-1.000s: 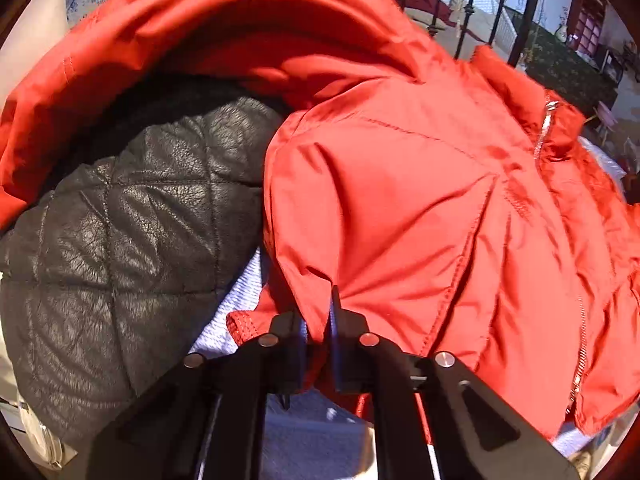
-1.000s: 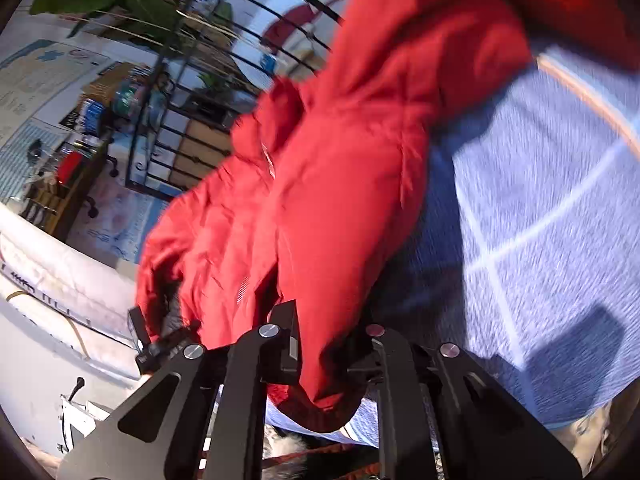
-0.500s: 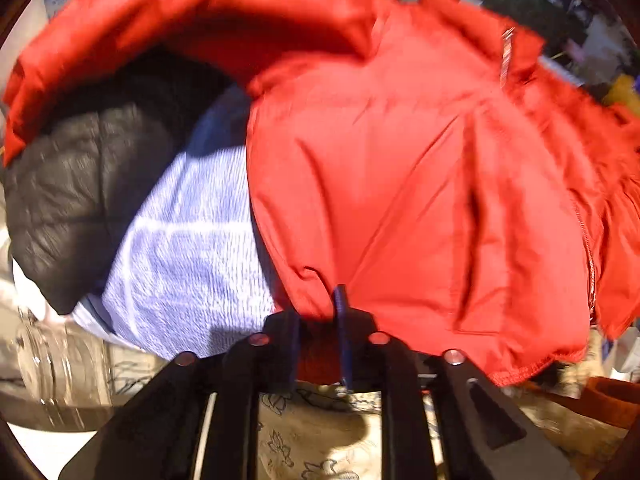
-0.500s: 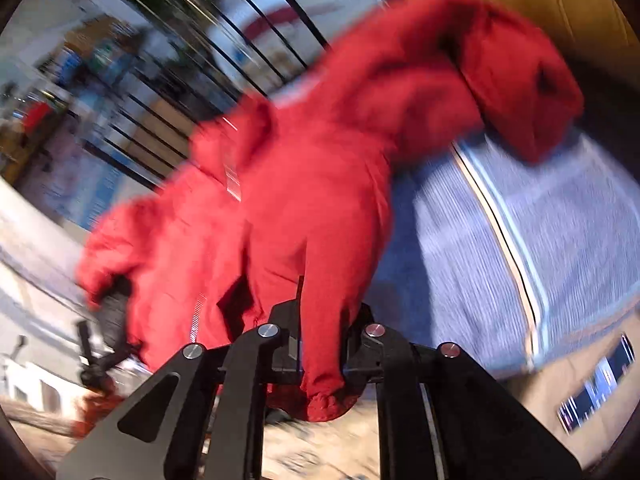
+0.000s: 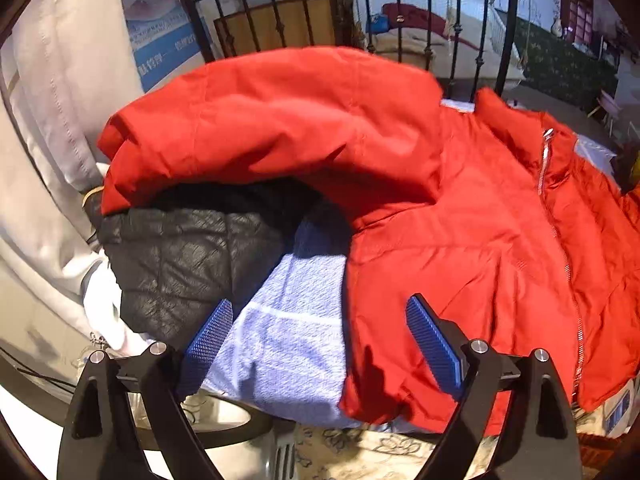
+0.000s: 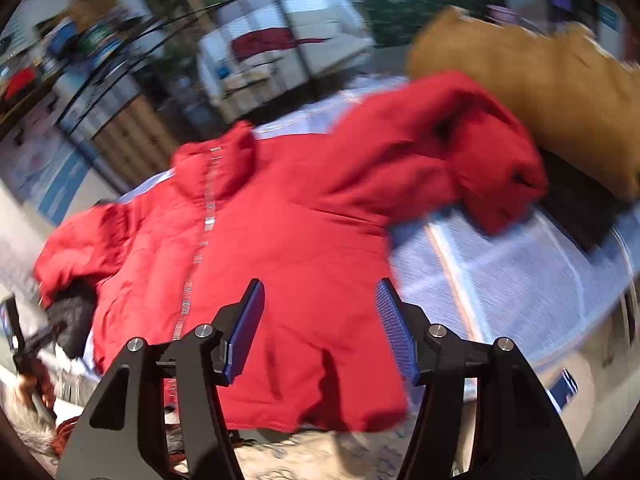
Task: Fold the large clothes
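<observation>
Black wrought-iron railing (image 5: 428, 12) at twelve o'clock, pale blue striped bedspread (image 5: 288, 336) below. Spread across that bedspread, zip up: bright red padded jacket (image 5: 472, 264), one sleeve flopped over black quilted leather-look garment (image 5: 180, 264) at nine o'clock in the left wrist view. Left gripper (image 5: 320, 340) raised clear of the cloth, jaws just sprung wide apart, nothing between the blue pads, jacket hem lying free beneath. Right gripper (image 6: 320, 328) likewise lifted above the jacket hem, jaws just parted to a moderate gap, gripping nothing. From the blurred right wrist view: other red sleeve reaching toward two o'clock, ending beside mustard-brown bundled garment (image 6: 540, 92).
</observation>
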`<state>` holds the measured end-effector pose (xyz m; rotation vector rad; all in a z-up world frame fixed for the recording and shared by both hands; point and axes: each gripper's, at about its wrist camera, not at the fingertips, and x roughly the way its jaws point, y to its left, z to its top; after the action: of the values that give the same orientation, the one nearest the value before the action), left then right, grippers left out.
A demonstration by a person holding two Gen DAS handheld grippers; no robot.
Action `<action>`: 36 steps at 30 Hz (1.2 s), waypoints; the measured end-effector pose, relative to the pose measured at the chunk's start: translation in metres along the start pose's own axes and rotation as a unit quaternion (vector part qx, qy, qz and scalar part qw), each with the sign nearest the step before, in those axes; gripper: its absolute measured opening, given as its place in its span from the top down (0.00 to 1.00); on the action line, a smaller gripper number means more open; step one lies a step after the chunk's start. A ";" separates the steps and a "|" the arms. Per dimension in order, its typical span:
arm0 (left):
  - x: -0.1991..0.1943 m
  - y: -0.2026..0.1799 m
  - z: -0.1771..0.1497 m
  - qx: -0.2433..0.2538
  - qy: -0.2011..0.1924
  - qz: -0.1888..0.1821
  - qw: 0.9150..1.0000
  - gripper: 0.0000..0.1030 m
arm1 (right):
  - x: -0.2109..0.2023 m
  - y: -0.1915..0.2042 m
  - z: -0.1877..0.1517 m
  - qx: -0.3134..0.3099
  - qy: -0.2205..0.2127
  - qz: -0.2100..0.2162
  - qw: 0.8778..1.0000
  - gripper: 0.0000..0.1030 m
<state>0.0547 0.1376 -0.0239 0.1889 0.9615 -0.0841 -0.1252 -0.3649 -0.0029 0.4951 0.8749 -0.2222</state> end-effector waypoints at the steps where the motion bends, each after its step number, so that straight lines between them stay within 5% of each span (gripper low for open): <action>1: -0.001 -0.015 0.001 0.004 -0.006 -0.018 1.000 0.14 | 0.009 0.014 0.001 -0.018 0.008 0.010 1.000 0.33; 5: 0.020 -0.081 0.001 0.045 0.012 -0.061 0.997 0.13 | 0.067 0.088 -0.014 -0.130 0.063 -0.021 0.989 0.30; 10: 0.076 -0.137 -0.024 0.101 0.075 -0.026 0.992 0.13 | 0.130 0.122 -0.046 -0.188 0.124 -0.056 0.973 0.30; 13: 0.113 -0.139 -0.035 0.077 0.136 -0.011 0.988 0.05 | 0.170 0.115 -0.068 -0.195 0.177 -0.089 0.961 0.20; 20: 0.133 -0.143 -0.035 0.086 0.144 -0.002 0.986 0.04 | 0.192 0.111 -0.073 -0.169 0.179 -0.078 0.966 0.06; 25: 0.143 -0.142 -0.031 0.078 0.159 0.002 0.984 0.04 | 0.200 0.114 -0.069 -0.157 0.194 -0.092 0.964 0.05; 32: 0.149 -0.136 -0.033 0.075 0.156 -0.004 0.985 0.04 | 0.190 0.095 -0.066 -0.121 0.171 -0.050 0.976 0.05; 36: 0.151 -0.125 -0.040 0.071 0.150 -0.013 0.986 0.04 | 0.142 0.061 -0.049 -0.031 0.113 0.019 0.993 0.07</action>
<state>0.0890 0.0252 -0.1857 0.3276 1.2603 -0.1506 -0.0457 -0.2852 -0.1201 0.4856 1.0890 -0.1044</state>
